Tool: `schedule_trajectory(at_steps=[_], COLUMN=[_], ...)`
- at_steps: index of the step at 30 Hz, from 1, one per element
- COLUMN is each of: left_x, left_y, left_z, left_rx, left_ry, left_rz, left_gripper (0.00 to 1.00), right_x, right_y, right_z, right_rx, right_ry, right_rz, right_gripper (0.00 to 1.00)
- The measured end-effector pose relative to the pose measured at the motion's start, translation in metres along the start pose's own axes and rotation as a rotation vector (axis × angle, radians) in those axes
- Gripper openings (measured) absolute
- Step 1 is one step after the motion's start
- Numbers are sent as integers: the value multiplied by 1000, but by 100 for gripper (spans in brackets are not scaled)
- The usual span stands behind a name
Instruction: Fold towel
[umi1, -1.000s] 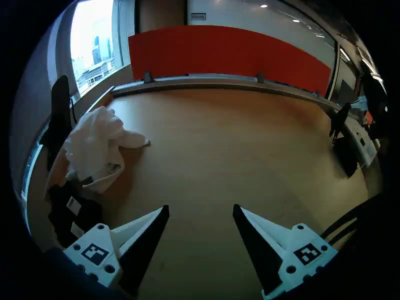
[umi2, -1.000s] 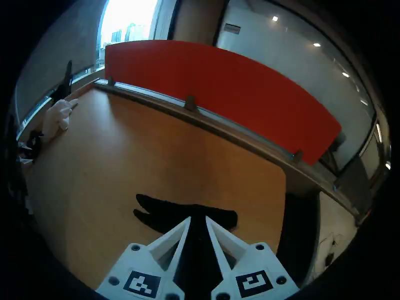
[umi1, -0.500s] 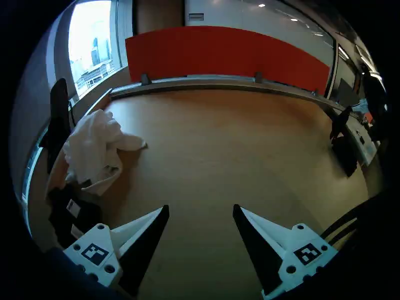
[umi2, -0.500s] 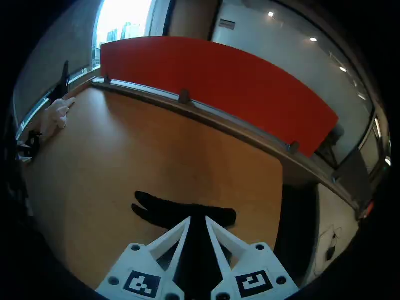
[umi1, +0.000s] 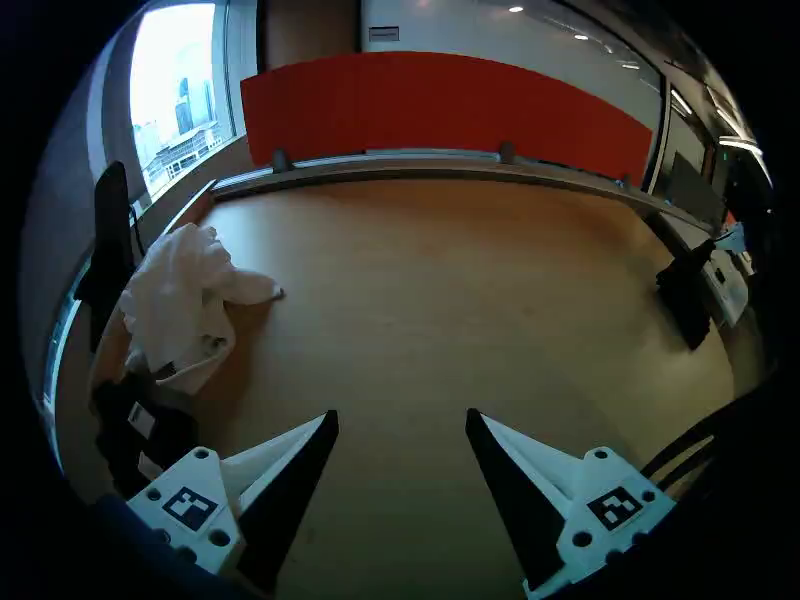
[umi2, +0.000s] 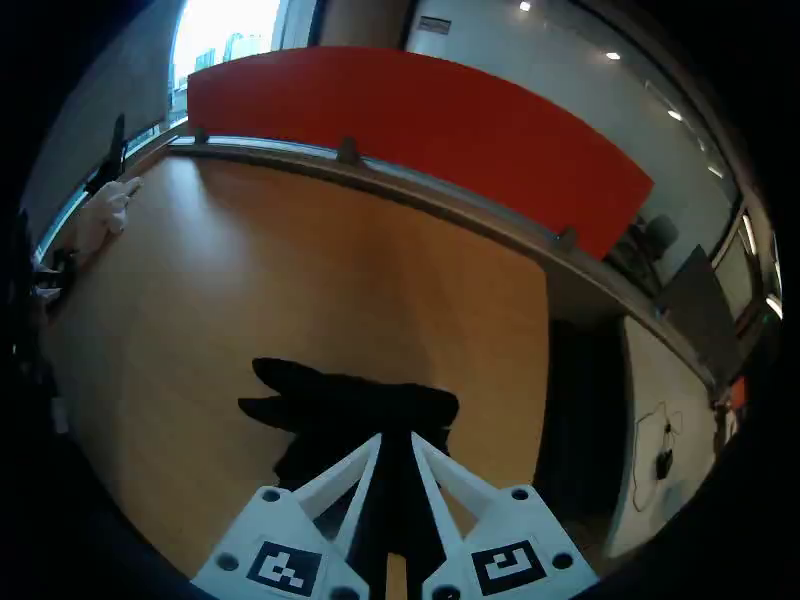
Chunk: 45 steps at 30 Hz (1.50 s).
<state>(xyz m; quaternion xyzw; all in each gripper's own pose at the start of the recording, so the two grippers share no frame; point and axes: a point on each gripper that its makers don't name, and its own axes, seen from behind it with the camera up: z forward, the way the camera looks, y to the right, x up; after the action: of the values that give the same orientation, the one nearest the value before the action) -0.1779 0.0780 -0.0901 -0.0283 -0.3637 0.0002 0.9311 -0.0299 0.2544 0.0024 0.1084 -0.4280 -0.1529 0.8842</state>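
A black towel lies crumpled on the wooden table right in front of my right gripper. That gripper's fingers are shut on the towel's near edge, with black cloth filling the narrow gap between them. My left gripper hangs open over bare table with nothing between its fingers. To its left sits a heap of white towels, apart from the gripper; the same heap shows far off in the right gripper view.
Dark folded cloths with white tags lie under the white heap's near side. A red divider panel on a metal rail runs along the table's far edge. A dark shape hangs at the table's right edge. Windows are at far left.
The black towel has spread and shifted a little toward my right gripper, which stays shut on it. Both views have turned slightly; the left gripper stays open.
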Motion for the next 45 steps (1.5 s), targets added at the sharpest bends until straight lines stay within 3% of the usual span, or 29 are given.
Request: schedule_trajectory(at_steps=[14,37,45], left_x=[-4,-12,-12], left_y=[-4,-15,-16], left_z=[-4,-10,-10], left_rx=[2,26,27], left_ry=[-3,-10,-13], left_rz=[8,19,19], left_gripper=[95,95,95], right_x=[-75,-127,-143], right_y=[-4,2,3], right_z=[1,23,31], right_rx=[-23,-93,-109], right_ry=[-104,-227,-252], right_rz=[54,131,198], right_gripper=[5,6,6])
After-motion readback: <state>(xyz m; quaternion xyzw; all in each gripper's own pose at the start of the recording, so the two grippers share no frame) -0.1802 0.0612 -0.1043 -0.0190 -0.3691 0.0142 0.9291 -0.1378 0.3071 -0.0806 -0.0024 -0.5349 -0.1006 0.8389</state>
